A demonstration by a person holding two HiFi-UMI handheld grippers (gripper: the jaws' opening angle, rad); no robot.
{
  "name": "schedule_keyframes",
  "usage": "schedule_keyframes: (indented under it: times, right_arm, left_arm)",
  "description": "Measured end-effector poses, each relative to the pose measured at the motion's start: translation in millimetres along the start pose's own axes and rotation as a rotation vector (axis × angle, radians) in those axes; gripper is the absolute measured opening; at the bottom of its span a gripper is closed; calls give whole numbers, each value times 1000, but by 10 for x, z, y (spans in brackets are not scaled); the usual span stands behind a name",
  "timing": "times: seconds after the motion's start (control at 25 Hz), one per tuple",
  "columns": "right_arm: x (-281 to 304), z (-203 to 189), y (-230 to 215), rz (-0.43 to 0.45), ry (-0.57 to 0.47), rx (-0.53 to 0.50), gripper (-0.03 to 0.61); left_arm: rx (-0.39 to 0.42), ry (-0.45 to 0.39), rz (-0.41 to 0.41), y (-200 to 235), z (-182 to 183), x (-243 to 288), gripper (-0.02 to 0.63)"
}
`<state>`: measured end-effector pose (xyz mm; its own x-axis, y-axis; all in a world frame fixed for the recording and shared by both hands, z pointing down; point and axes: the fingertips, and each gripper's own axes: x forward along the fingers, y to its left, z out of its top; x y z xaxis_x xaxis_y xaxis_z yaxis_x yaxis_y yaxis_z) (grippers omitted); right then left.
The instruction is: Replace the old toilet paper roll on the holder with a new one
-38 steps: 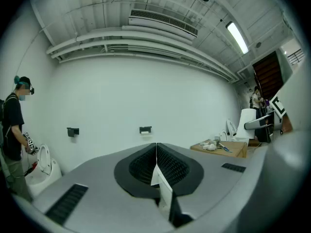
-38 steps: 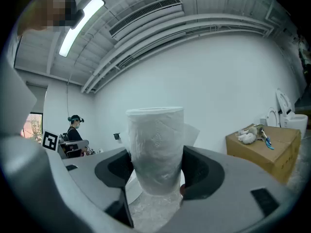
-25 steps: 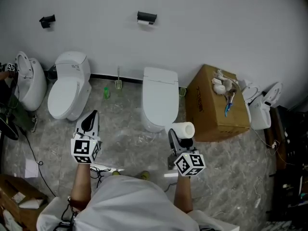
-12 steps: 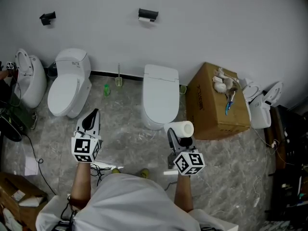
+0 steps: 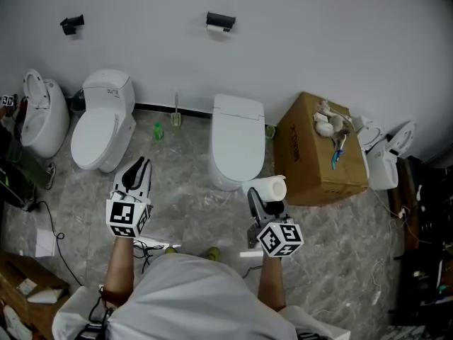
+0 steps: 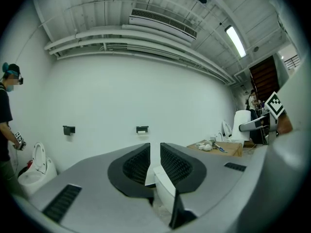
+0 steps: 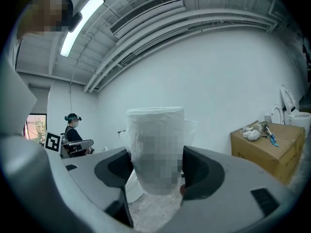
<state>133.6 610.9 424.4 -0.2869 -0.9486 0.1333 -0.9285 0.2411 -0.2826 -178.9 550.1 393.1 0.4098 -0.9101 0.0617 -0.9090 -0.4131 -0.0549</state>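
A new white toilet paper roll (image 5: 267, 188) (image 7: 155, 149) stands upright between the jaws of my right gripper (image 5: 258, 193) (image 7: 155, 171), which is shut on it. On the far white wall hangs a black holder (image 5: 220, 21) (image 6: 142, 129) with a little white paper under it. My left gripper (image 5: 139, 167) (image 6: 154, 150) is held level over the floor, far from the wall. Its jaws are opening, with a narrow gap and nothing between them.
A white toilet (image 5: 237, 140) stands below the holder, with two more toilets (image 5: 102, 126) to the left. A second black holder (image 5: 71, 25) is on the wall at the left. A cardboard box (image 5: 318, 151) with small items on top sits to the right. A person (image 6: 7, 115) stands at the far left.
The left gripper's jaws have parted a little. Both grippers stay about where they were, and the roll is still held.
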Motion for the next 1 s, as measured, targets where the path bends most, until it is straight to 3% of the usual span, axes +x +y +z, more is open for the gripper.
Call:
schedule_keyframes:
  times: [0.32, 1.0]
  right_arm:
    - [100, -45, 218, -9, -6, -9, 296]
    - [522, -205, 645, -21, -2, -21, 296]
  left_arm:
    - [-5, 2, -7, 254, -44, -61, 130]
    - [-26, 13, -22, 841, -227, -58, 147]
